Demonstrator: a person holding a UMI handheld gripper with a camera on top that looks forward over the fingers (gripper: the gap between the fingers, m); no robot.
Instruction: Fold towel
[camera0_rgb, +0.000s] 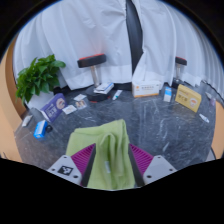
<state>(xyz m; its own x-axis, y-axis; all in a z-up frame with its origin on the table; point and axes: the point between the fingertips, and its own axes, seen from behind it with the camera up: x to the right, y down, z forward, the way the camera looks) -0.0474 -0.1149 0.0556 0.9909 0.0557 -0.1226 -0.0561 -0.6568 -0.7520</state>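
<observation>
My gripper has its fingers pinched on a green towel; both magenta pads press its sides. The towel is soft, matte cloth, bunched into vertical folds between my fingers, its upper part spreading flat onto the table just ahead. The table is dark, glossy, marble-veined. Beyond lie small boxes and a yellow box. A leafy plant stands to the side, before white curtains.
</observation>
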